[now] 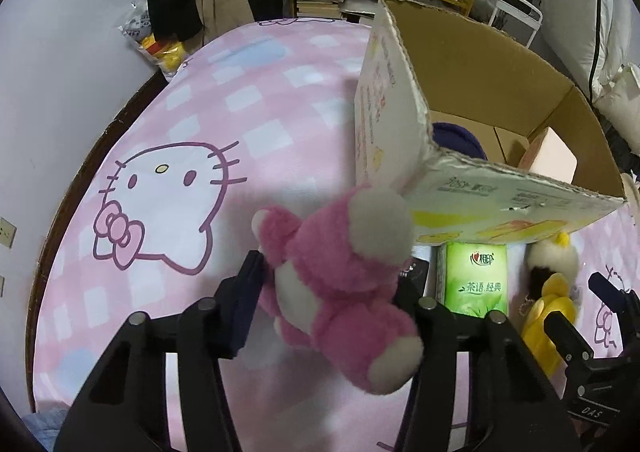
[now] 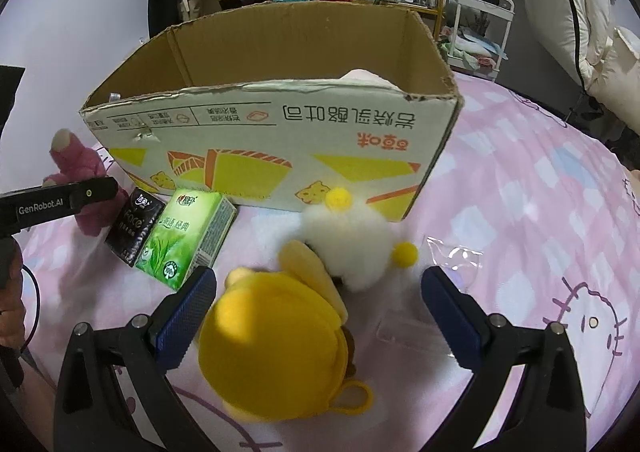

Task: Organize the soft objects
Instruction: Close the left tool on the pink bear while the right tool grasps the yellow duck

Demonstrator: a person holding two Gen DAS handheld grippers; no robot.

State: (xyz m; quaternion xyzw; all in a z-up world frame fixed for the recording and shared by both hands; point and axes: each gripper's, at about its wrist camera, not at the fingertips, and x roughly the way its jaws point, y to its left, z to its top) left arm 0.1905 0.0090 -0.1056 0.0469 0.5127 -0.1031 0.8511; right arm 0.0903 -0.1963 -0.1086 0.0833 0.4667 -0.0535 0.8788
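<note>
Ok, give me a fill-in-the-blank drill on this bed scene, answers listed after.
1. The left gripper is shut on a ____ plush bear.
2. The right gripper hangs open over a ____ plush toy.
3. The green tissue pack lies in front of the cardboard ____.
4. The bedsheet is printed with Hello ____.

Answers: pink; yellow; box; Kitty

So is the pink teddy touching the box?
Cannot tell. In the left wrist view the teddy, held in the left gripper, overlaps the box corner, but it may just be in front.
</note>
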